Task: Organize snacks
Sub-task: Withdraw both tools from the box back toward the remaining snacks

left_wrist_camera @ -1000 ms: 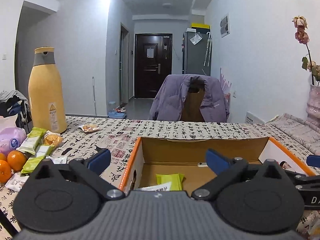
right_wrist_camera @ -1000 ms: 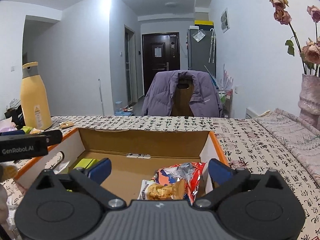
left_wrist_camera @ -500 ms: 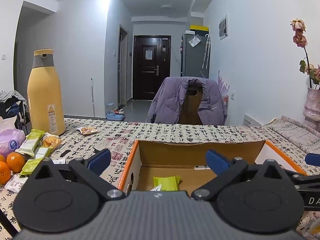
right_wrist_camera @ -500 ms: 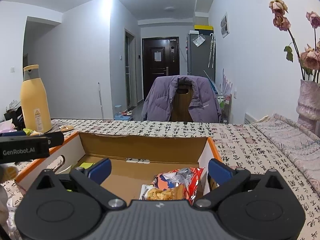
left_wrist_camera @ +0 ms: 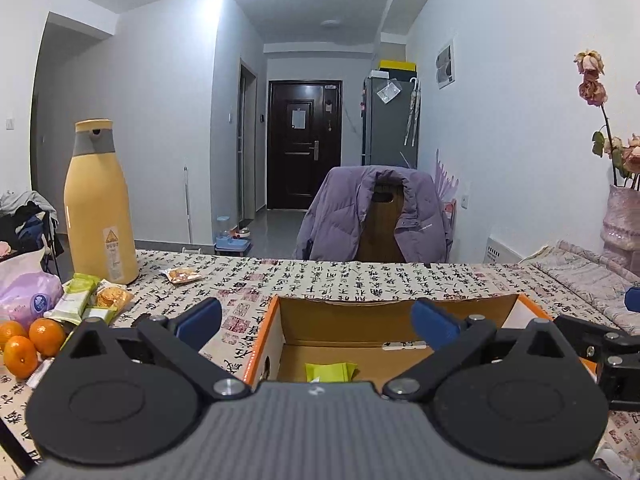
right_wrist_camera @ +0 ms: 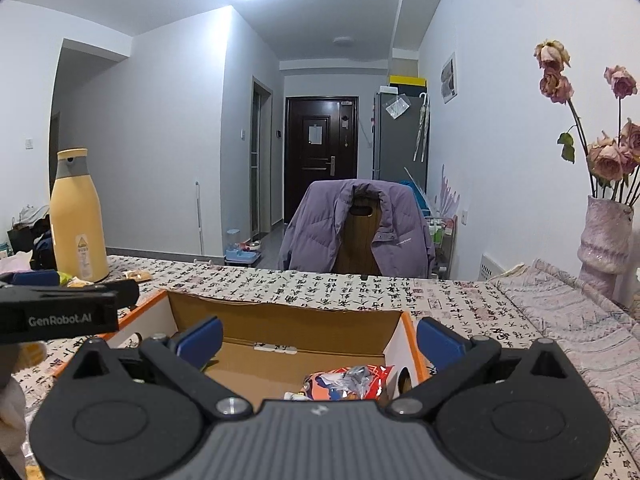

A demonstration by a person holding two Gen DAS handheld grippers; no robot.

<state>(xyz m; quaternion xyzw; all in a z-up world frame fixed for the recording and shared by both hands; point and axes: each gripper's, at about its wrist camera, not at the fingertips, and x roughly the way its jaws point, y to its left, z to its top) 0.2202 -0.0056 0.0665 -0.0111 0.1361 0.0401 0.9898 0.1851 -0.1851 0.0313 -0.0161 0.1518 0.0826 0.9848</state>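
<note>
Between placements: left tool (left_wrist_camera: 316, 322) and right tool (right_wrist_camera: 318, 338), both released and empty above the box (left_wrist_camera: 400, 307); next move likely fetches bench snacks (left_wrist_camera: 90, 306).

Cardboard box (left_wrist_camera: 400, 310): on the counter (left_wrist_camera: 360, 276), at 12 o'clock, close in. Flat packet (left_wrist_camera: 330, 371): in the box, left part of the floor. Crinkled snack bags (right_wrist_camera: 348, 378): in the box, right end. Bottle (left_wrist_camera: 98, 204): on the counter at 10 o'clock. Snack packets (left_wrist_camera: 90, 304): before the bottle; oranges (left_wrist_camera: 32, 340) nearer, at 9 o'clock. Chair (left_wrist_camera: 380, 216): behind the counter at 12 o'clock. Vase (right_wrist_camera: 604, 240): at 2 o'clock.
</note>
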